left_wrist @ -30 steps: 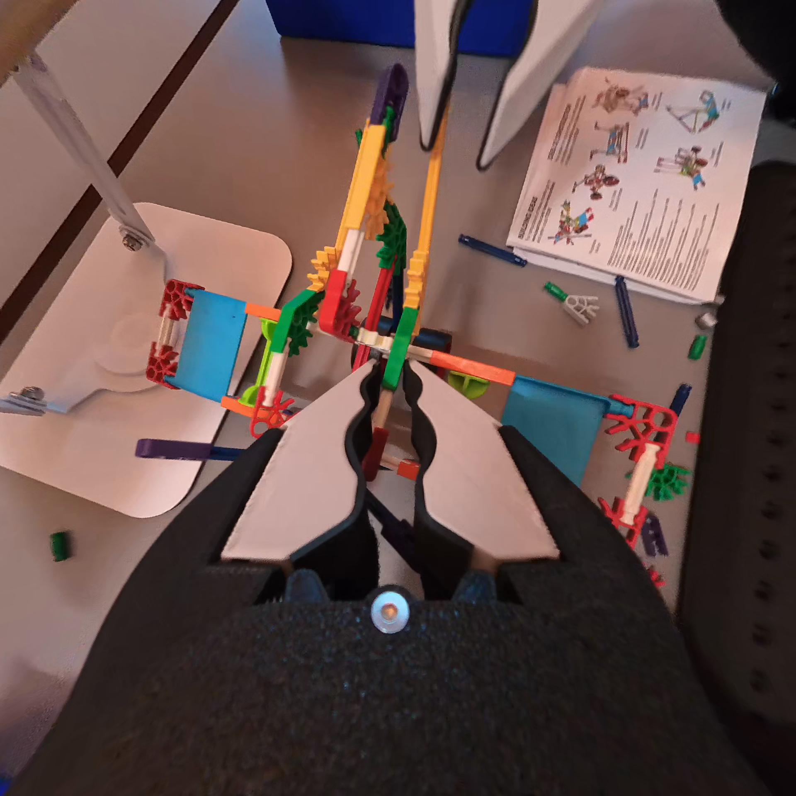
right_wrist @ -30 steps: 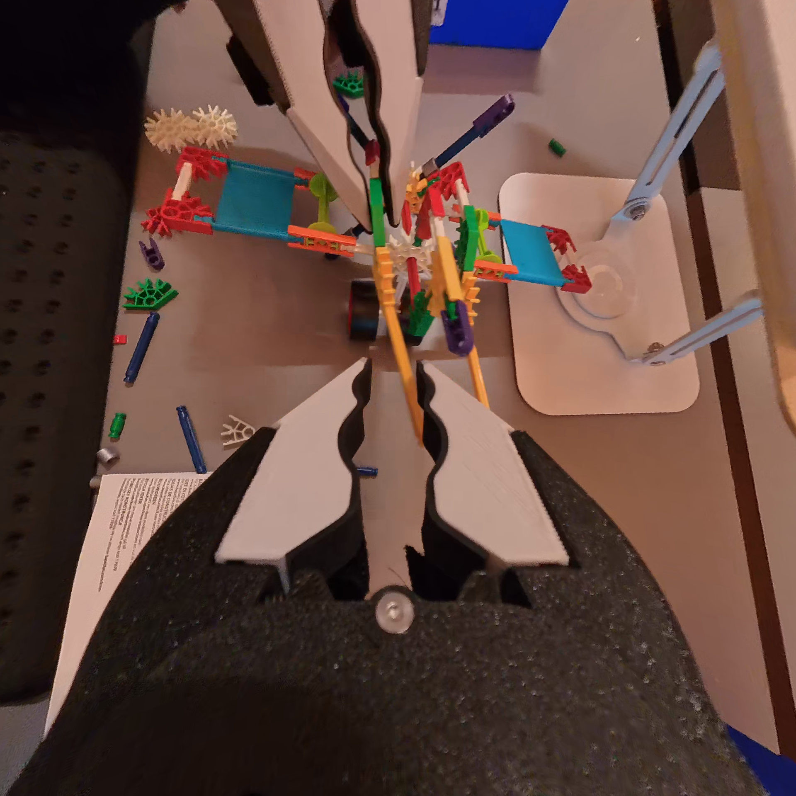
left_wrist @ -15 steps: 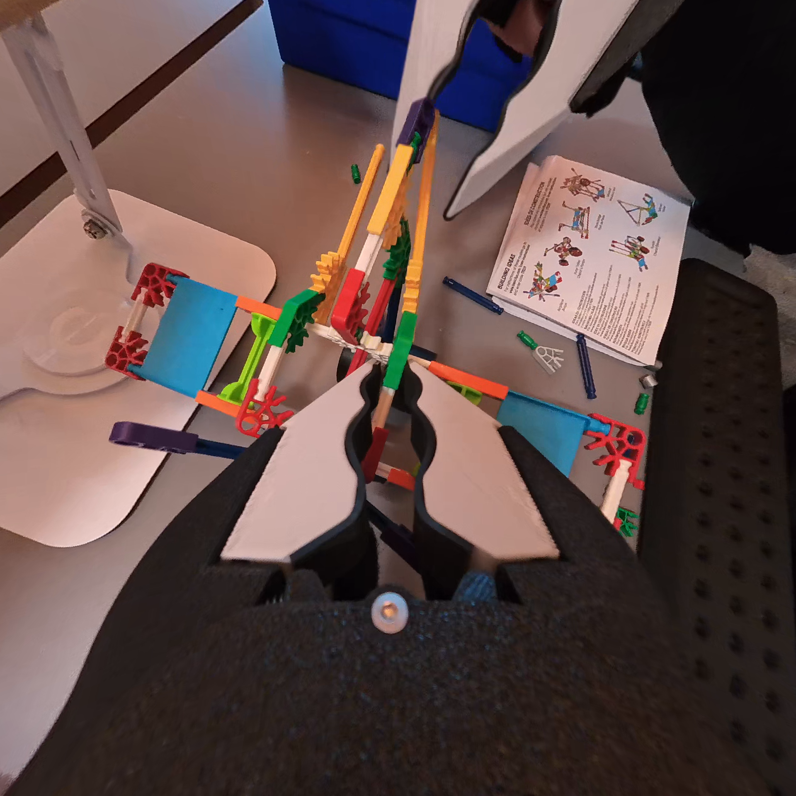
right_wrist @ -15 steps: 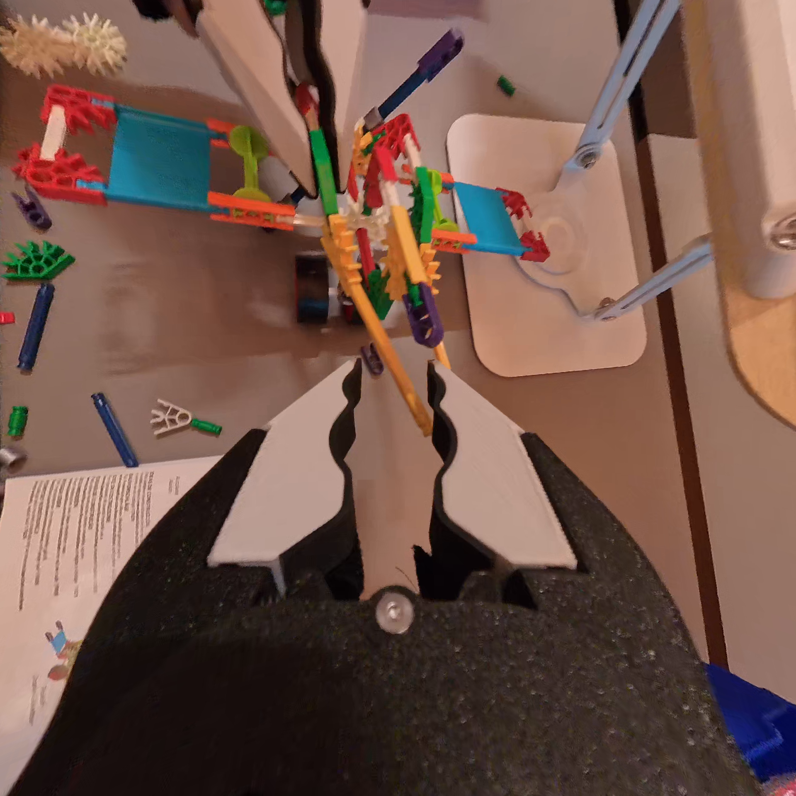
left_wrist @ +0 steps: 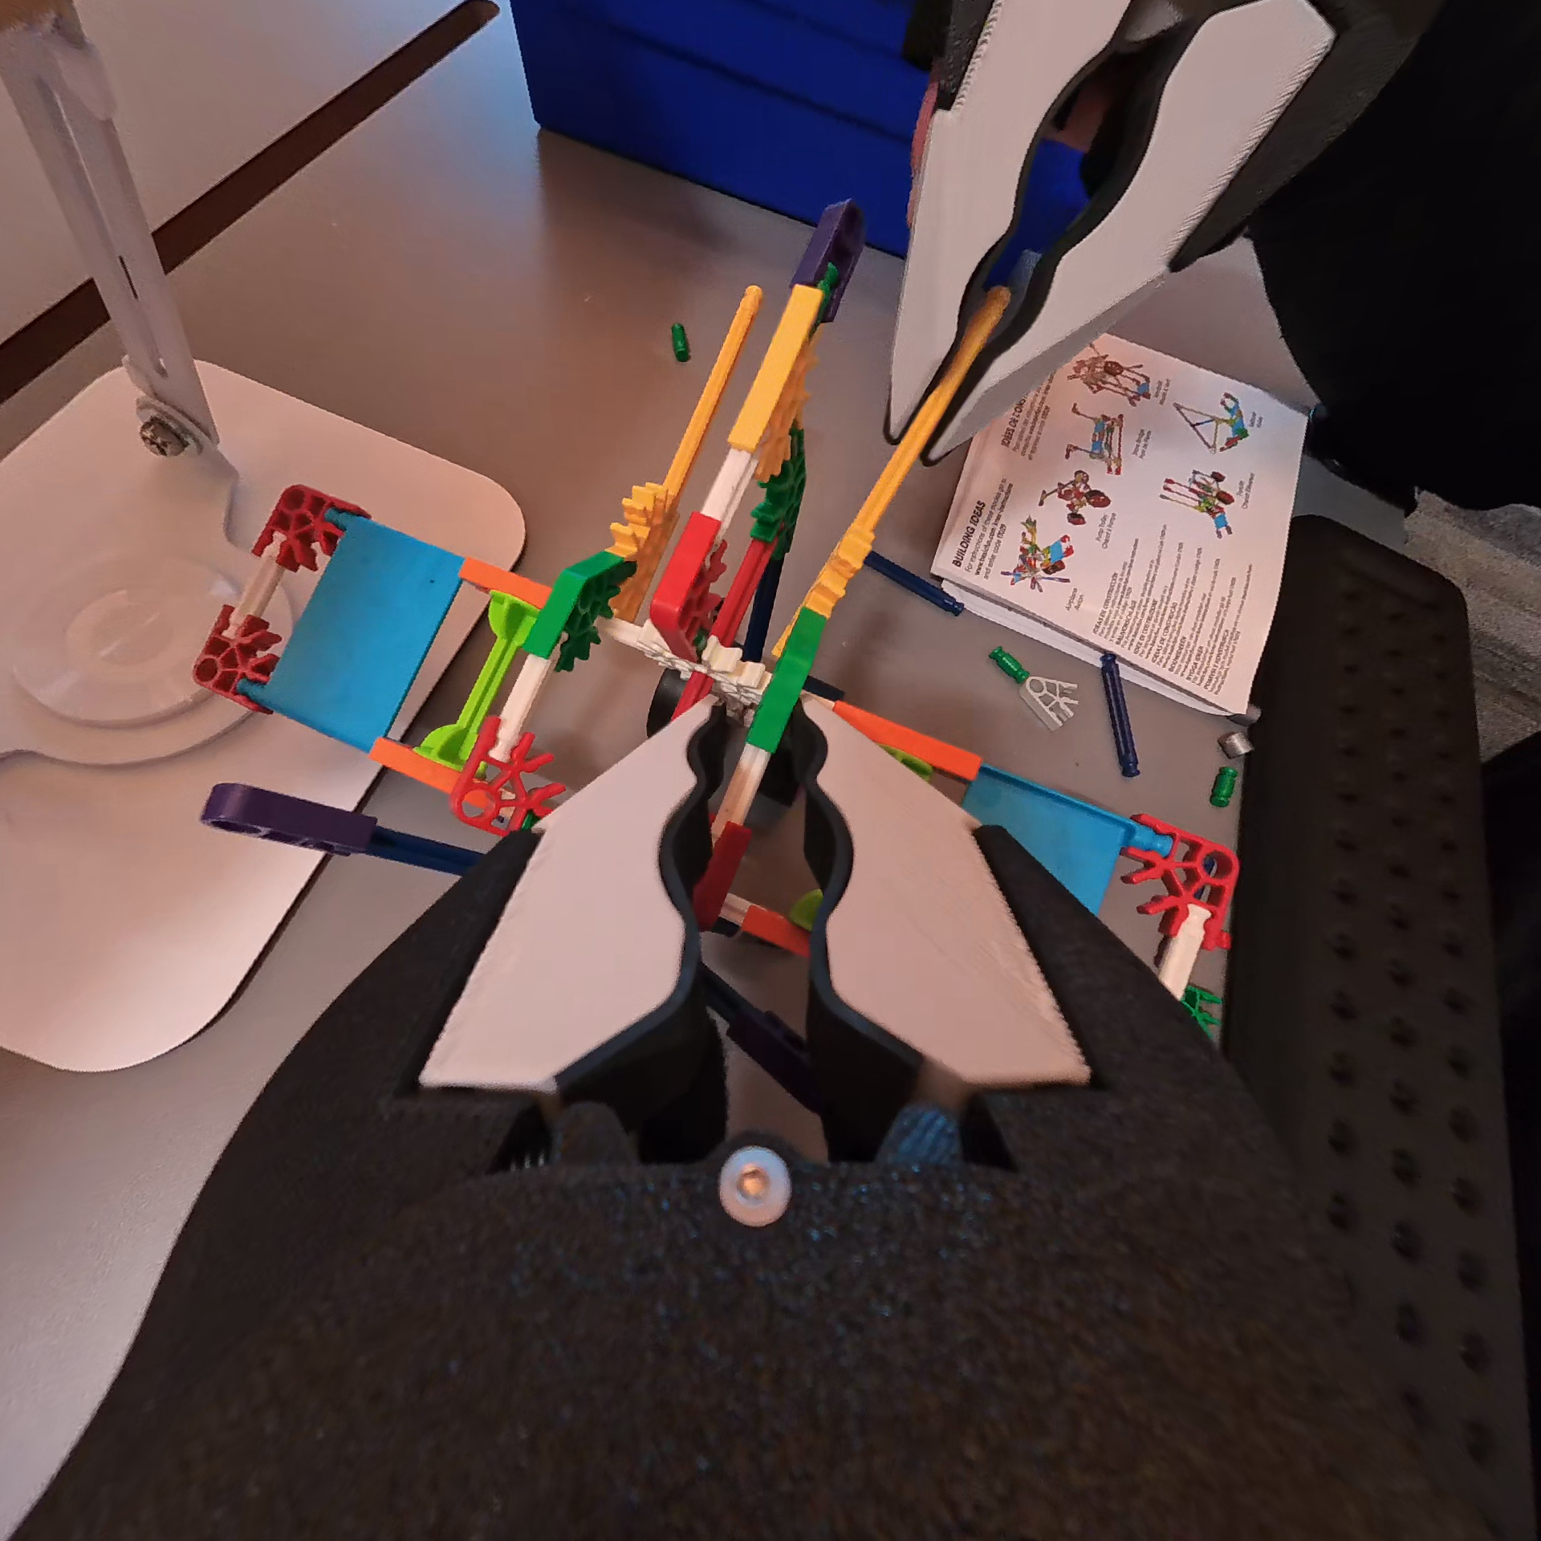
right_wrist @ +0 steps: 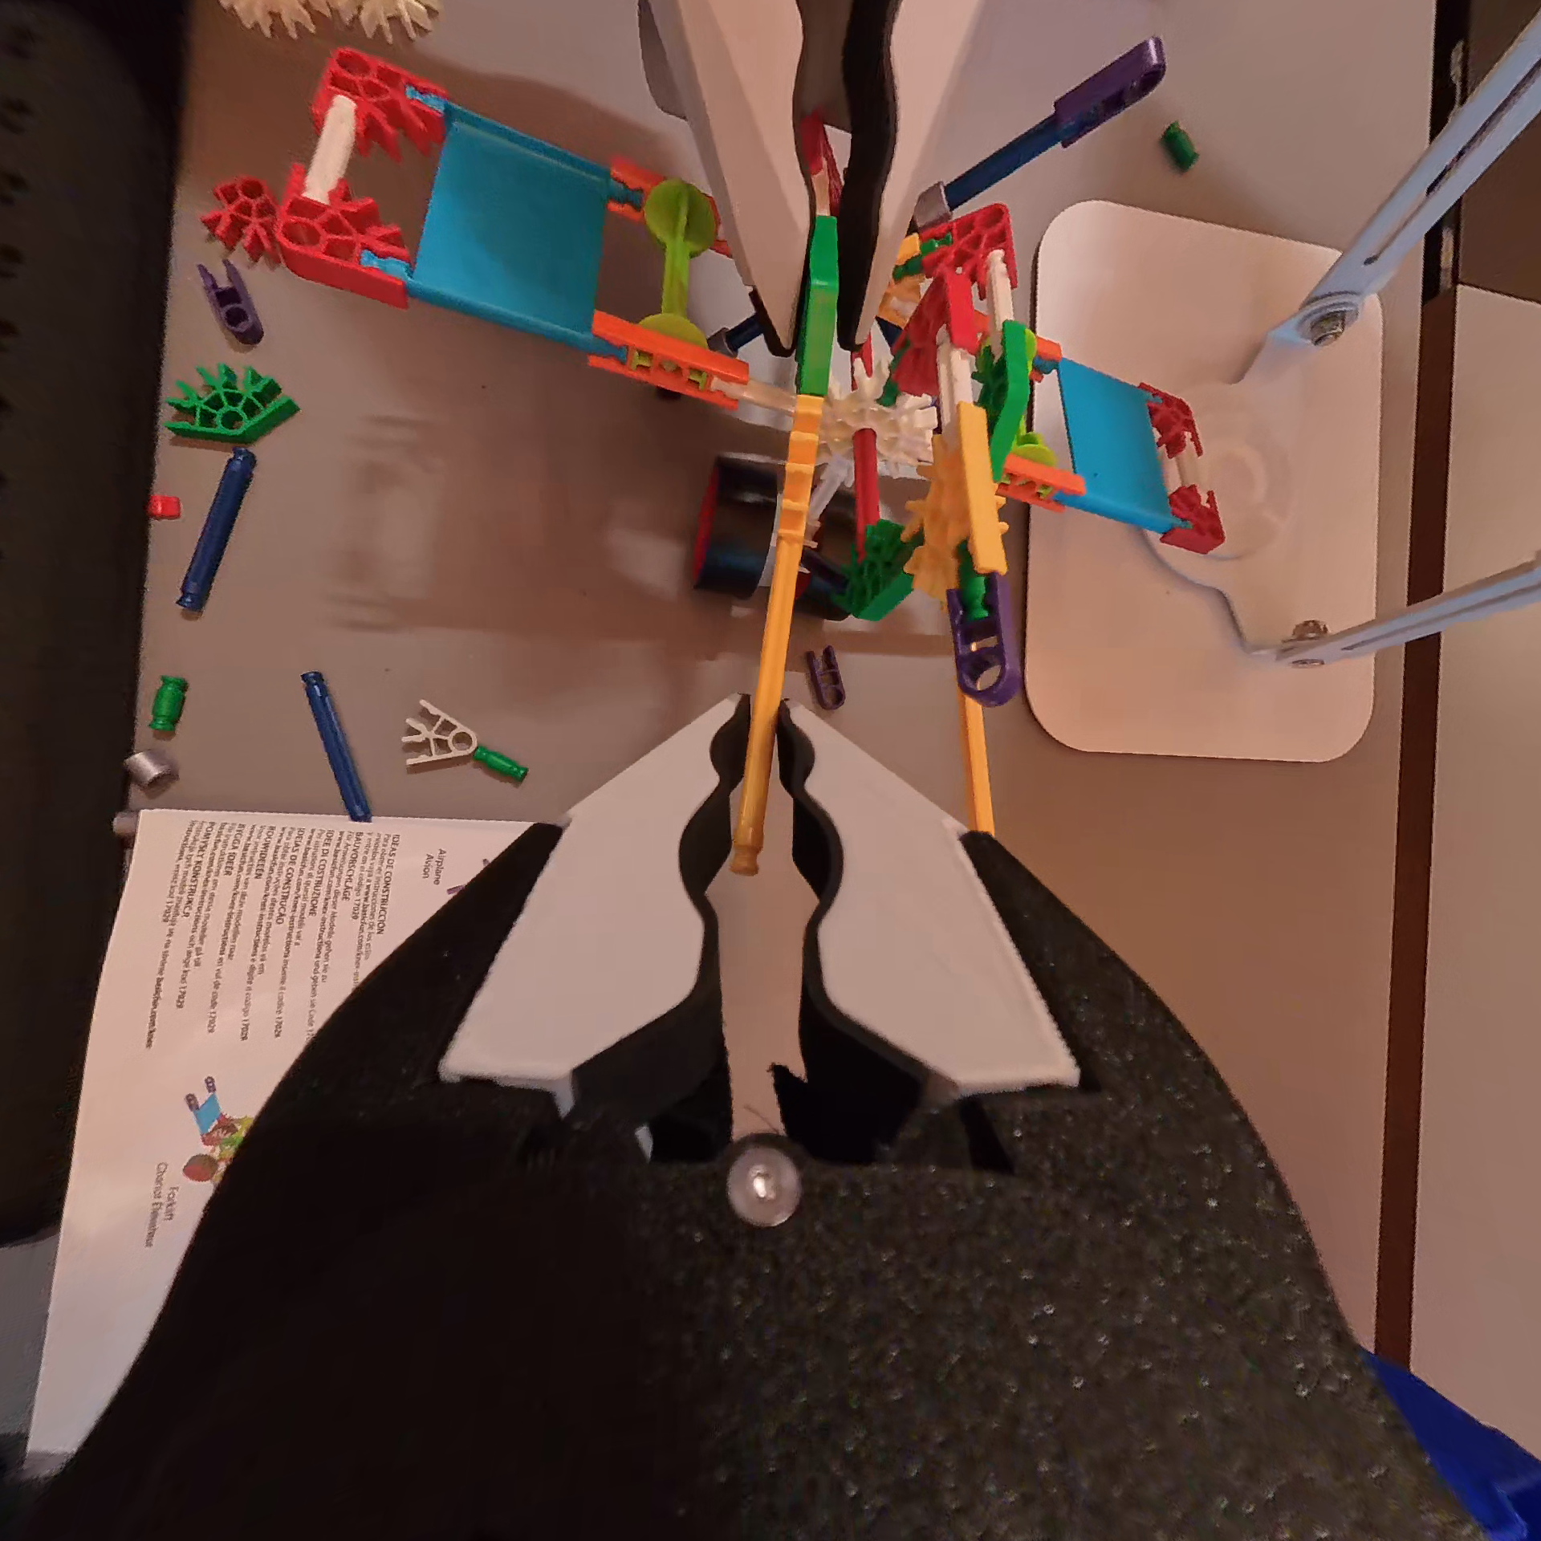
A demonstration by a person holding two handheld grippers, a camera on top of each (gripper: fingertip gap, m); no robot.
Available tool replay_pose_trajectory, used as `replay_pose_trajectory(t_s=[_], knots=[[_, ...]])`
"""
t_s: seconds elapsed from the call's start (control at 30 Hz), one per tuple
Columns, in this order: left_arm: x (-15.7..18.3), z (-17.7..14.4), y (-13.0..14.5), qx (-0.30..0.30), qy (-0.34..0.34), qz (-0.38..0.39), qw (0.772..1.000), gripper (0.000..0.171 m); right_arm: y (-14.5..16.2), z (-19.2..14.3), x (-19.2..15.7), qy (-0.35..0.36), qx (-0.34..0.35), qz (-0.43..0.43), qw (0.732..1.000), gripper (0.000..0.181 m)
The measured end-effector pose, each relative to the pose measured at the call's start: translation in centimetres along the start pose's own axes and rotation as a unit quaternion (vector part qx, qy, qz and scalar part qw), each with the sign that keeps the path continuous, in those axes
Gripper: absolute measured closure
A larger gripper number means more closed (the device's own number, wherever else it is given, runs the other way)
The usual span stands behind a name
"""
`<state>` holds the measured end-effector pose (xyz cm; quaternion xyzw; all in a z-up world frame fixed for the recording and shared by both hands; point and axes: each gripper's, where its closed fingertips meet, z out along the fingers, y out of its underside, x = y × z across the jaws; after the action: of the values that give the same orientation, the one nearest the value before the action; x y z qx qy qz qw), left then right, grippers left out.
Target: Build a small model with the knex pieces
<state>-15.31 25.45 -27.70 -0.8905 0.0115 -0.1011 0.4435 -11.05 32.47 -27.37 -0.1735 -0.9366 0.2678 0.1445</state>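
Right wrist view: right gripper [right_wrist: 760,709] pinching yellow rod [right_wrist: 771,667] (tips).

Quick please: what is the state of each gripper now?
Left gripper: shut on the toy model's green-and-white rod.
Right gripper: shut on the model's long yellow rod.

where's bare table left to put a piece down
Bare table lies between the toy model and the booklet, edged by loose blue rods. Another strip runs right of the right claw, below the white stand base. Around the model it is crowded.
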Motion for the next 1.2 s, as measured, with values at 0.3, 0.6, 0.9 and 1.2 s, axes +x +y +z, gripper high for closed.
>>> replay_pose_trajectory(t_s=[0.3, 0.6, 0.9, 1.2], knots=[[-0.11, 0.01, -0.15, 0.004, -0.001, -0.001, 1.0, 0.158, -0.19, -0.14, -0.09, 0.005, -0.001, -0.005, 1.0, 0.174], [-0.2, -0.06, -0.37, 0.01, -0.005, 0.001, 1.0, 0.161, -0.52, -0.32, -0.04, 0.011, 0.001, -0.007, 1.0, 0.173], [-0.3, -0.09, -0.46, 0.014, -0.007, 0.001, 1.0, 0.162, -0.65, -0.39, -0.03, 0.016, 0.0, -0.008, 1.0, 0.173], [-0.36, -0.09, -0.5, 0.015, -0.011, 0.002, 1.0, 0.162, -0.73, -0.46, 0.04, 0.019, 0.0, -0.007, 1.0, 0.173]])
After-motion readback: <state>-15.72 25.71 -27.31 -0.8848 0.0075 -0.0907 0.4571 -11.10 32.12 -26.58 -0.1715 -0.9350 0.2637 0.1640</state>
